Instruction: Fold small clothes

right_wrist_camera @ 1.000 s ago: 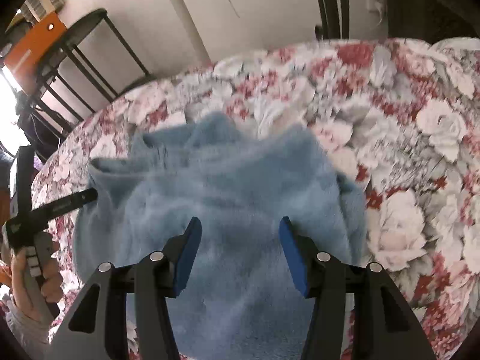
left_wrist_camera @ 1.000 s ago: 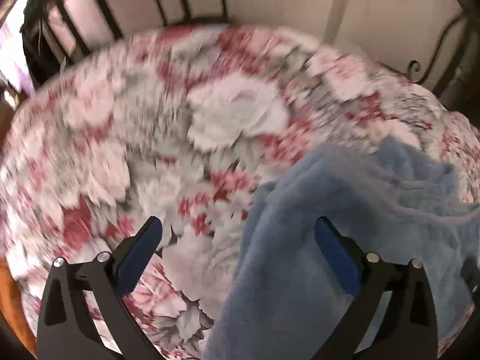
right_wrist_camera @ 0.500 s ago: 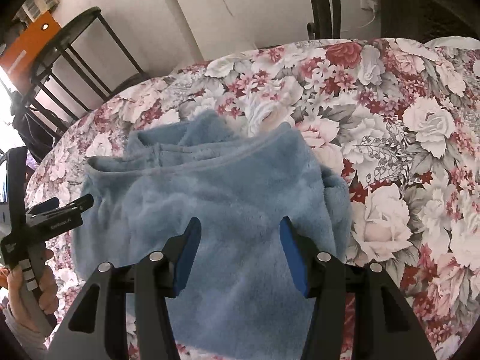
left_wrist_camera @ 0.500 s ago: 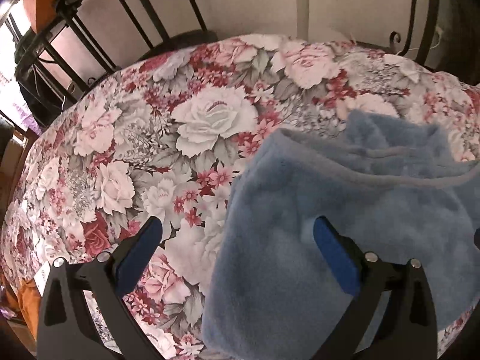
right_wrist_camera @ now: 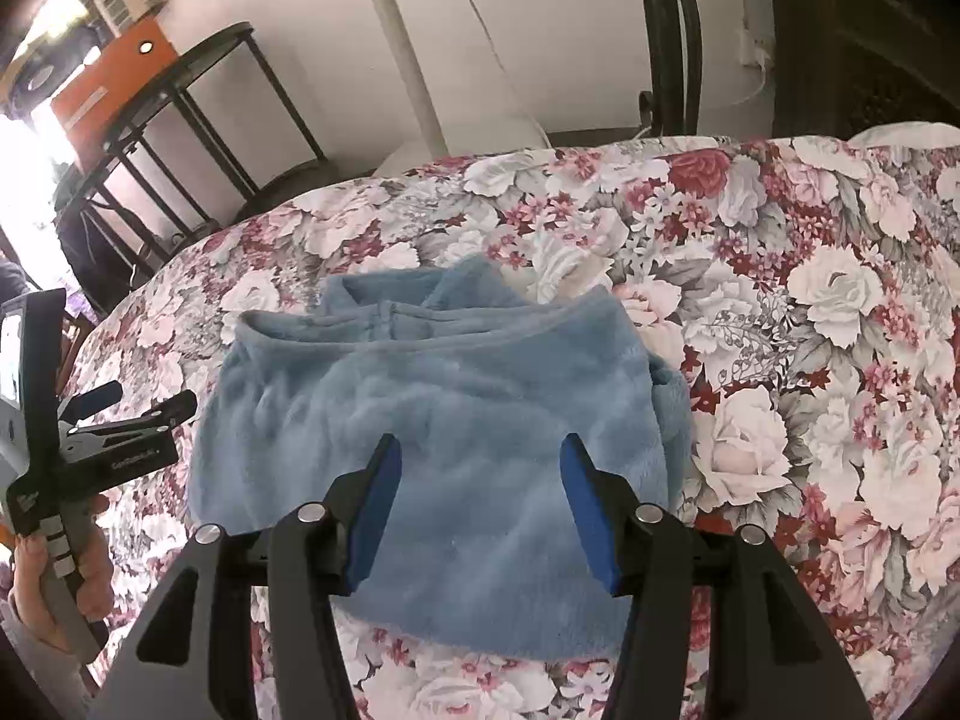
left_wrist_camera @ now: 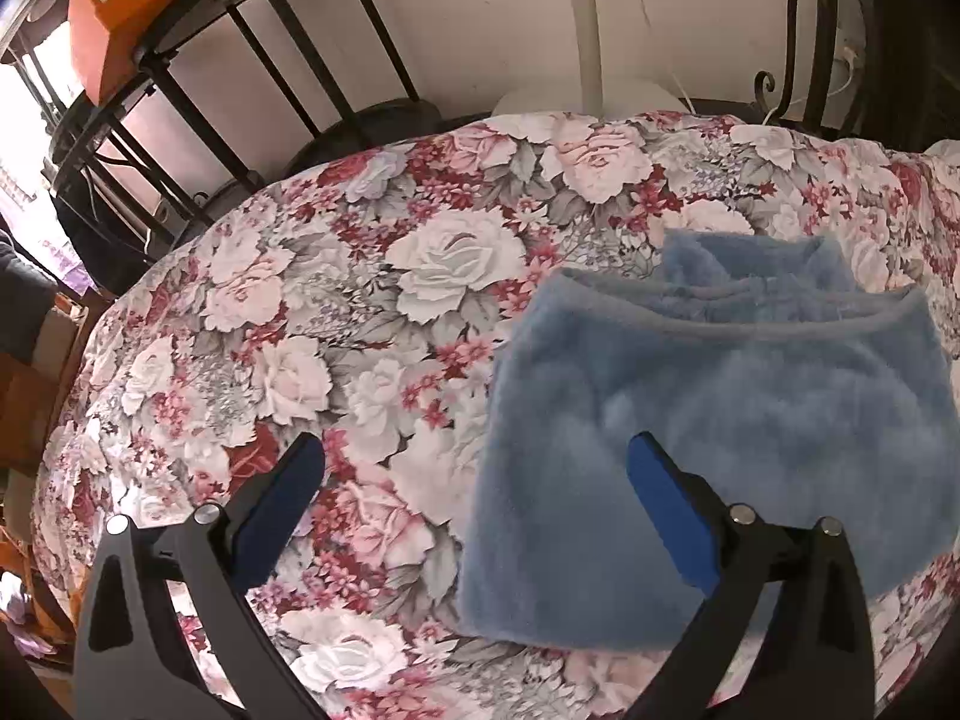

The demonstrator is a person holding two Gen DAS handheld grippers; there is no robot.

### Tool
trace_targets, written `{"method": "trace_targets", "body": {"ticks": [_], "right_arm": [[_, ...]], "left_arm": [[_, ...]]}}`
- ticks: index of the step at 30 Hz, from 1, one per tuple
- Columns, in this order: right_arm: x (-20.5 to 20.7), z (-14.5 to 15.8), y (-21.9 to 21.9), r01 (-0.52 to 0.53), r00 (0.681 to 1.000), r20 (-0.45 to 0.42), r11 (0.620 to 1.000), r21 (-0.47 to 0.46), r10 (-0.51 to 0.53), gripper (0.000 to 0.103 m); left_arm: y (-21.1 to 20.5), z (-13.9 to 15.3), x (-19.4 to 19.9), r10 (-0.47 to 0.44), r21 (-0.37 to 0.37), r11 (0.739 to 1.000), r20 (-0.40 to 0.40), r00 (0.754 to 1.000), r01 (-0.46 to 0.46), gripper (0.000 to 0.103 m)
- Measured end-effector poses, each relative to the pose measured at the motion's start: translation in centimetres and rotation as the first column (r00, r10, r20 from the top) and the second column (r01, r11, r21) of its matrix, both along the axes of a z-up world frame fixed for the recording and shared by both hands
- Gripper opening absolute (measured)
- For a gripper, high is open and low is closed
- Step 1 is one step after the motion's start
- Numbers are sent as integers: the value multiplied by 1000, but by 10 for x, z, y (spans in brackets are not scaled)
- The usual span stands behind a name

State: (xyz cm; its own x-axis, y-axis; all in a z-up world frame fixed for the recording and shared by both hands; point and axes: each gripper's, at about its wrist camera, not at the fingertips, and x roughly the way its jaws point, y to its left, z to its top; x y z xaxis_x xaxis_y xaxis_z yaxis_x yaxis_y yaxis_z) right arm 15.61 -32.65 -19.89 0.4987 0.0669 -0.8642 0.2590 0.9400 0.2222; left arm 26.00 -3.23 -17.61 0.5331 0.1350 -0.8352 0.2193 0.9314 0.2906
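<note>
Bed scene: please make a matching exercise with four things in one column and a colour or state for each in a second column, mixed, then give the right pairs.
Things:
1. garment
2. bedcover
3. box
4. right gripper

Descriptions:
A. orange, on a black rack
B. open, above the blue cloth, holding nothing
C. fluffy light blue, folded
D. roses, pink and white

Pairs: 1-C, 2-D, 3-A, 4-B

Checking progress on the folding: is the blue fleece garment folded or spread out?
Folded. The blue fleece garment lies doubled on the floral cloth, its hem laid across, collar showing behind.
</note>
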Motion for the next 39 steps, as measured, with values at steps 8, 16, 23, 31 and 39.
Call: {"method": "trace_targets", "body": {"ticks": [8, 16, 23, 31, 39], "right_arm": [[-9, -11, 12, -46, 999, -28, 999, -22, 46, 56], [0, -76, 15, -100, 967, -239, 994, -36, 88, 65], [-2, -30, -1, 0, 999, -48, 1000, 25, 1, 65], [22, -44, -21, 87, 996, -28, 989, 120, -84, 57], [42, -45, -29, 77, 997, 21, 987, 139, -80, 57]], "left_arm": [[14, -31, -7, 8, 42, 999, -68, 998, -5, 98], [15, -92, -4, 19, 190, 982, -197, 980, 19, 99], [16, -48, 4, 25, 16, 1000, -93, 995, -24, 99], [1, -51, 31, 69, -89, 993, -132, 989, -81, 99], [-17, -52, 42, 38, -132, 990, -104, 994, -52, 99]]}}
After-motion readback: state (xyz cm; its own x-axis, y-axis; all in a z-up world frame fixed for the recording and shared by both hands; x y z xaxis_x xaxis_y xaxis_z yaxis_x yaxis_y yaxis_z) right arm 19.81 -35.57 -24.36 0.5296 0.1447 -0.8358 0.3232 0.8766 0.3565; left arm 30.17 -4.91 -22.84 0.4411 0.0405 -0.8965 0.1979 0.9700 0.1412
